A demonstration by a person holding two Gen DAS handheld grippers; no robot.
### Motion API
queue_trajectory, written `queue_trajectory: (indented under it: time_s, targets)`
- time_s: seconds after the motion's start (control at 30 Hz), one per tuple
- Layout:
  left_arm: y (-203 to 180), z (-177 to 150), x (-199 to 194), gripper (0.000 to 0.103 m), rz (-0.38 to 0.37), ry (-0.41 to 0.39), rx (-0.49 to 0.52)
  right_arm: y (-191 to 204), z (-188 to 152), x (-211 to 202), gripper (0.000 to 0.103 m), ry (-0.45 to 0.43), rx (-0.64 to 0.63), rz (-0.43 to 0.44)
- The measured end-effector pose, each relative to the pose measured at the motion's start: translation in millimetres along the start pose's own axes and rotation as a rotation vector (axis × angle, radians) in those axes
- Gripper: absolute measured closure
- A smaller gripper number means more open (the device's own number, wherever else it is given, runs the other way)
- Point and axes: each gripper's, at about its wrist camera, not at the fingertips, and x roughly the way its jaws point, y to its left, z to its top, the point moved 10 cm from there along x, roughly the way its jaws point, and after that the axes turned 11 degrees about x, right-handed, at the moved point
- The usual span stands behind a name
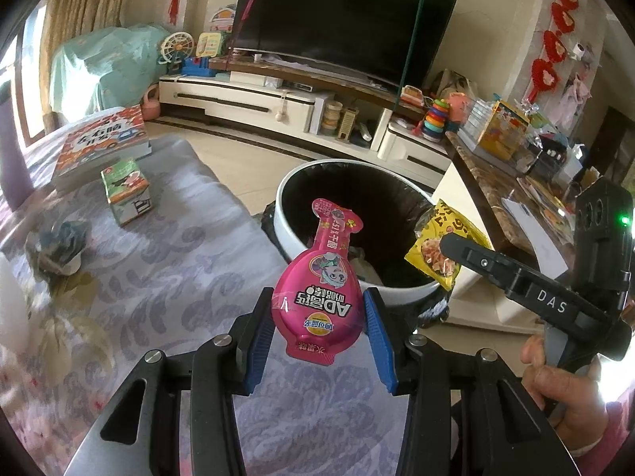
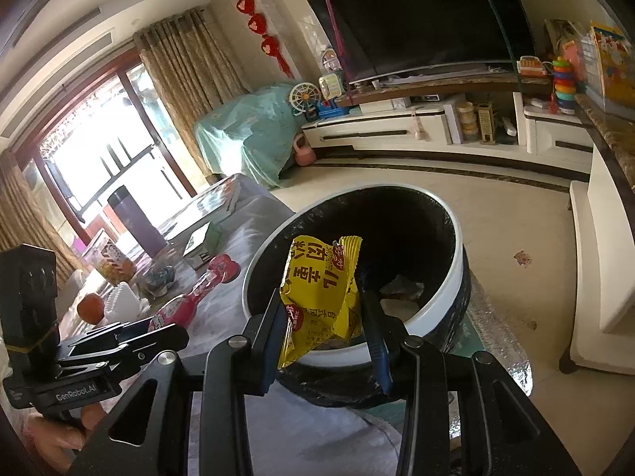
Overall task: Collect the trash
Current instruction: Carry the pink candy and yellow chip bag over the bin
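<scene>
Pink foil pouch (image 1: 317,297), light and crinkly, sits pinched at its wide belly in the left claw (image 1: 317,329), near the bin (image 1: 289,230). Right claw (image 2: 323,325) grips a limp yellow snack bag (image 2: 321,297) mid-body over the bin's near rim; both likely slip easily.

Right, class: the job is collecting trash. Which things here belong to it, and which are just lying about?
Part of the job:
- pink wrapper, held in the left gripper
- yellow packet, held in the right gripper
- bin

Just lying about:
- book
- small green box
- television
- stacking rings
- orange
</scene>
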Motion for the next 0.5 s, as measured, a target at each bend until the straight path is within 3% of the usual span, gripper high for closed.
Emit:
queue_trajectory:
  time_s: [0.5]
  targets:
    - [-7.2,26.1,24.4,0.06,-0.006,0.009,0.043,-6.0,17.7,13.0,0.065,0.004,-0.005,-0.026]
